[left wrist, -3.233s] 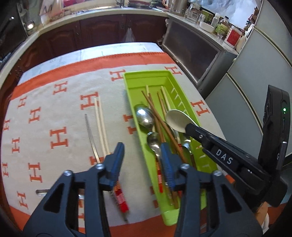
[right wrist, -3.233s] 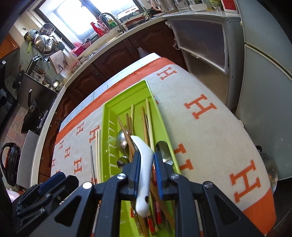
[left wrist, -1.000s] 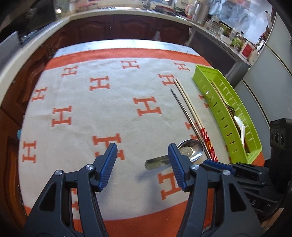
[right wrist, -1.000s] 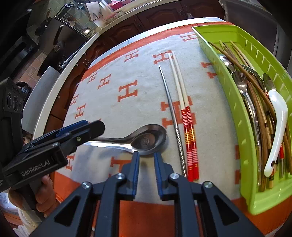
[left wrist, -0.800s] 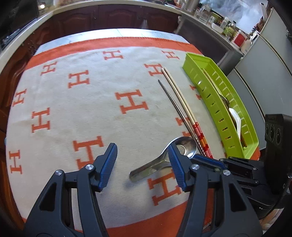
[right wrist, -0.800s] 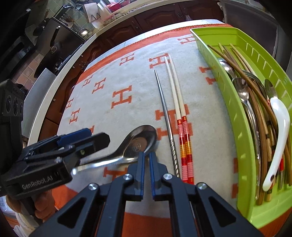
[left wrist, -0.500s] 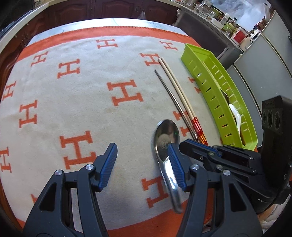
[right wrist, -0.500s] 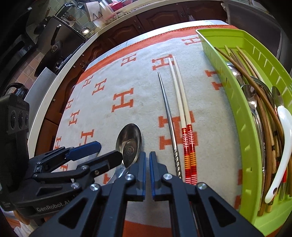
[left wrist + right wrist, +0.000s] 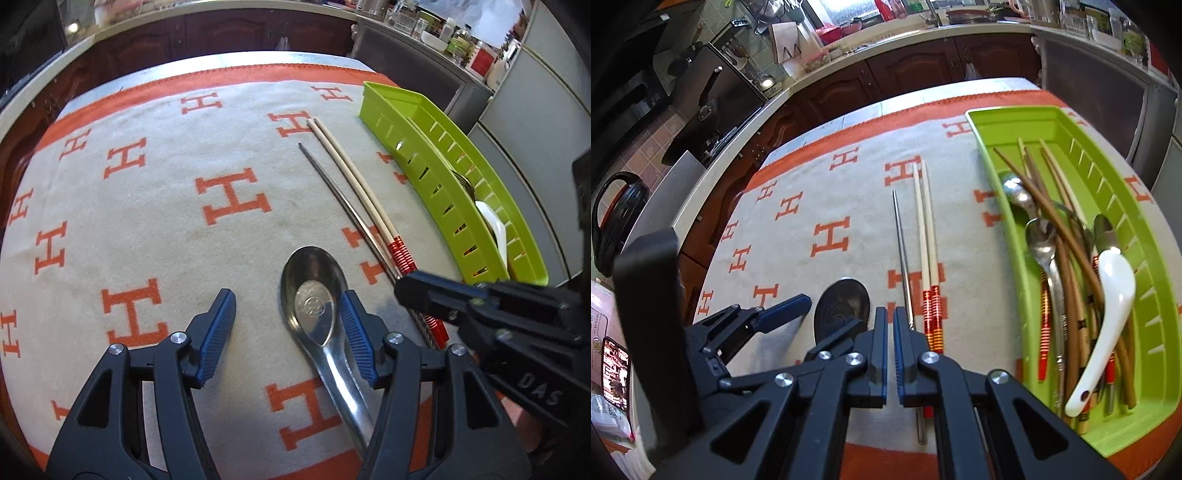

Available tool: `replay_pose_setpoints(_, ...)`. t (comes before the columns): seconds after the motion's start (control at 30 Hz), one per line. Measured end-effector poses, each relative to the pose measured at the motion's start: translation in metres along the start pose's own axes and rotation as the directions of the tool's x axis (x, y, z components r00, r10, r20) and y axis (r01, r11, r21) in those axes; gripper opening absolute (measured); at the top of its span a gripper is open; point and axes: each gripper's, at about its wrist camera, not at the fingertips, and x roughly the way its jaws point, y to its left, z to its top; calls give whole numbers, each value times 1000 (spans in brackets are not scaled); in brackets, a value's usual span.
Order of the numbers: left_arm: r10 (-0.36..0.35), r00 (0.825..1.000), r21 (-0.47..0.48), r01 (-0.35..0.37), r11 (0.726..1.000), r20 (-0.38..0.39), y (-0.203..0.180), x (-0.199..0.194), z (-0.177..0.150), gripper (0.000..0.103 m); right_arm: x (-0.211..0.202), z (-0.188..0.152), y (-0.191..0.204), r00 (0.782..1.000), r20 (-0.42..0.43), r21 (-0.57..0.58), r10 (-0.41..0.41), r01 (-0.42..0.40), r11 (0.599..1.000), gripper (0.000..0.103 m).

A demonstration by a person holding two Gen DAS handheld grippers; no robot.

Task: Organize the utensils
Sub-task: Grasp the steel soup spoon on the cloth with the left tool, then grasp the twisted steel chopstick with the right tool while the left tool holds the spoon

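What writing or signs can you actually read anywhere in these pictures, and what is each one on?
"DAS": white letters on the black body of the right gripper, seen from the left wrist.
"H": large orange letter repeated all over the cloth on the table.
Round emblem in the metal spoon bowl: too blurred to read.
Labels on the jars on the far counter: too small to read.

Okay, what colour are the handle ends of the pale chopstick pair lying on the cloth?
Red with thin gold stripes on the pale chopstick pair, clearest in the right wrist view.

Table (image 9: 1004, 86) carries H-patterned cloth (image 9: 147, 206) (orange-bordered), covering nearly all.
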Motion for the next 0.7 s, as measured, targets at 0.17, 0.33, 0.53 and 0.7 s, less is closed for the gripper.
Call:
replay_pose_setpoints(0.17, 67, 997, 67, -69, 995, 28, -21, 3, -1, 49, -4, 2, -4, 1000, 12, -3, -17, 17, 1000, 5)
replay_pose_setpoints(0.33, 30, 999, 37, -31, 999, 46, -25, 2, 0, 6, 3, 0, -5, 999, -21, -17, -33, 33, 999, 5)
replay_pose_setpoints(0.53, -41, 999, -70, 42, 997, 20, -3, -4, -3, 4, 17, -4, 4, 997, -59, -68, -53, 49, 996, 6)
replay_pose_setpoints(0.7, -65, 998, -120, 65, 991, 4, 11, -9, -11, 4, 26, -2, 6, 993, -66, -106, -96, 88, 990, 6)
